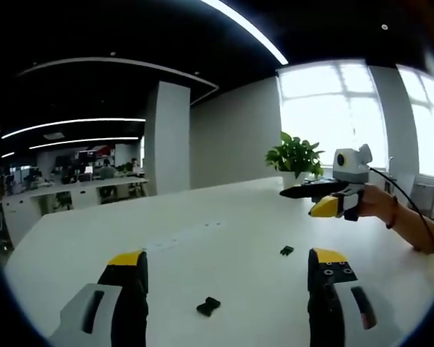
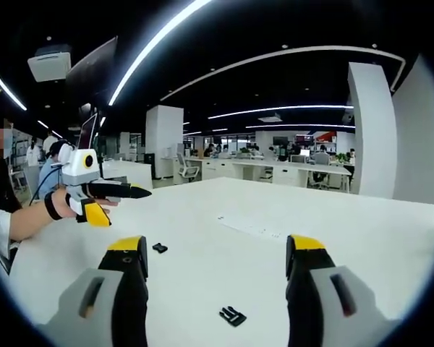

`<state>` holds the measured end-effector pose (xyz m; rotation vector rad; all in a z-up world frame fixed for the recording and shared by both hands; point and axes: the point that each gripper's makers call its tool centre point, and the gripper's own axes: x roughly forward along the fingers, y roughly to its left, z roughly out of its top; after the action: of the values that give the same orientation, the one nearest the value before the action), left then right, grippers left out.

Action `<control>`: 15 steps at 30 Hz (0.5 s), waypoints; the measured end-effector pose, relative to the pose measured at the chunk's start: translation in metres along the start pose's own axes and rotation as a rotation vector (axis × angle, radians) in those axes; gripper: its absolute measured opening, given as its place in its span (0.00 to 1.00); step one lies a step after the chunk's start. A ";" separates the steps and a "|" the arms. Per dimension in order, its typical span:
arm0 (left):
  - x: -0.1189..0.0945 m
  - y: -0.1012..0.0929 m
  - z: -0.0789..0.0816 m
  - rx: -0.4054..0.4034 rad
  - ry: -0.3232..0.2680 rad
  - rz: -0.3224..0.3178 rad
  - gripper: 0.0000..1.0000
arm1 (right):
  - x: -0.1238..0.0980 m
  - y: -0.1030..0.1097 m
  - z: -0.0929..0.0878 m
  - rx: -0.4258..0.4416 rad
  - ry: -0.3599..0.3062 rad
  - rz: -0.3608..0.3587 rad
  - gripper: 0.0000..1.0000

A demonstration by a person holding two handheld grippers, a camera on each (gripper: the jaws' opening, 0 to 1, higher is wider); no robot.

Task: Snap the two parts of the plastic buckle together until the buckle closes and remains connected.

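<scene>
Two small black buckle halves lie apart on the white worktop (image 1: 224, 217): the near half (image 1: 208, 306) low centre between our wide, empty left tool (image 1: 228, 271), the far half (image 1: 286, 251) right of centre. Both look light, stiff and slippery; we would pinch their flat sides. The right tool (image 2: 215, 256) is wide too.

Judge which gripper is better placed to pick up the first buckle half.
Either, marginally: the open left gripper has one buckle half between its jaws, and the open right gripper has the other buckle half likewise. Neither is touched yet.
</scene>
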<state>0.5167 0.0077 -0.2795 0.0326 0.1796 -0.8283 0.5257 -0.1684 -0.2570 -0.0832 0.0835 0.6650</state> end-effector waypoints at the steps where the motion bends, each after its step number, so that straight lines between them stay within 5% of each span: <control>1: 0.000 0.000 -0.001 0.001 0.002 0.001 0.93 | 0.000 -0.001 0.000 0.000 0.000 -0.003 0.77; 15: 0.001 0.003 -0.007 0.003 0.006 0.000 0.93 | -0.004 0.000 -0.013 -0.018 0.024 0.000 0.74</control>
<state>0.5183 0.0094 -0.2864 0.0380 0.1842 -0.8288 0.5218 -0.1722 -0.2692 -0.1086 0.1011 0.6653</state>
